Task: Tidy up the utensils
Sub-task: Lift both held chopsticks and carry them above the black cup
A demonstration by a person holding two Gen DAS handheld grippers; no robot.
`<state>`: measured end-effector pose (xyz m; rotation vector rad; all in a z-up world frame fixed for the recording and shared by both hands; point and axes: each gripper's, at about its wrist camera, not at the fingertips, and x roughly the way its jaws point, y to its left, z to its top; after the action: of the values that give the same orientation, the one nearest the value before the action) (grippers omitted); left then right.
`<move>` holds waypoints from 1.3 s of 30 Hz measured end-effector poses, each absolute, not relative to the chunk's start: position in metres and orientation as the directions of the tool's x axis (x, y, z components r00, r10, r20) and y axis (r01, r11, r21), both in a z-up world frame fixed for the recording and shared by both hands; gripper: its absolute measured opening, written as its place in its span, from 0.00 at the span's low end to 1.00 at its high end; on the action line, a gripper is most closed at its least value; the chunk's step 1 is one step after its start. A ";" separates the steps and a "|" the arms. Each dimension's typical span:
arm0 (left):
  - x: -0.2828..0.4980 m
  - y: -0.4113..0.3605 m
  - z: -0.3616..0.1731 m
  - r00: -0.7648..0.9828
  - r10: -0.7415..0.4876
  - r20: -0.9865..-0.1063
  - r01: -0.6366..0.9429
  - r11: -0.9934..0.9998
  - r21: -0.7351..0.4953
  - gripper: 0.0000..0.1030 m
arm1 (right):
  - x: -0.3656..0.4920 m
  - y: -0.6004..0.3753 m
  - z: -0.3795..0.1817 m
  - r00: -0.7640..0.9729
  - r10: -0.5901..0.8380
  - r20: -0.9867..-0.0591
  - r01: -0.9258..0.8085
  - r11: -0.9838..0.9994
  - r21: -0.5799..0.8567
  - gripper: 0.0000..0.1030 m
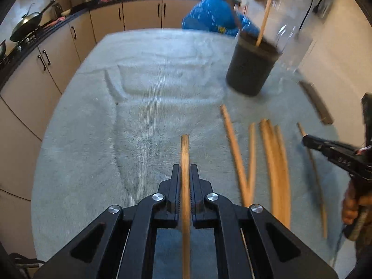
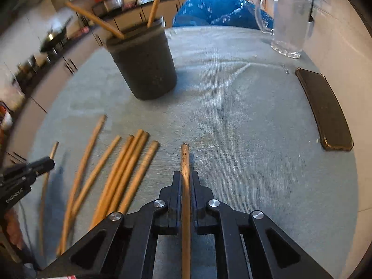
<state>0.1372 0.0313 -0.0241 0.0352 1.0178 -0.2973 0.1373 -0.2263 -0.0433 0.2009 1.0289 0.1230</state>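
Where the left wrist view looks down, the left hand-held gripper [image 1: 185, 174] is clenched on 1 wooden stick [image 1: 185, 153] above the grey-clothed surface [image 1: 139, 93]; loose sticks [image 1: 274, 162] lie to its right, the black cup [image 1: 251, 69] ahead-right. In the right wrist view, the right hand-held gripper [image 2: 185, 181] grasps another stick [image 2: 185, 160]; loose sticks [image 2: 125, 169] lie left, the cup [image 2: 146, 67] ahead-left, kitchen cabinets [image 2: 130, 21] beyond.
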 end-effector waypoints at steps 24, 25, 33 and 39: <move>0.134 -0.006 0.153 0.820 -0.368 -0.439 0.245 0.918 -0.312 0.06 | 0.111 -0.268 0.088 0.871 0.334 -0.361 -0.111 0.849 0.517 0.07; 0.144 -0.010 0.159 0.830 -0.362 -0.423 0.237 0.917 -0.319 0.06 | 0.117 -0.269 0.094 0.879 0.332 -0.342 -0.115 0.844 0.525 0.07; 0.220 -0.031 0.182 0.906 -0.269 -0.327 0.141 0.919 -0.367 0.06 | 0.185 -0.267 0.142 0.949 0.245 -0.198 -0.107 0.841 0.531 0.07; 0.270 -0.047 0.175 0.930 -0.231 -0.285 0.105 0.913 -0.395 0.06 | 0.228 -0.263 0.153 0.981 0.159 -0.109 -0.078 0.845 0.530 0.07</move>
<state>0.2696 -0.0470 0.1748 -0.3843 0.3345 -0.1764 0.2284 -0.2632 0.1533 0.5513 0.1507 0.1257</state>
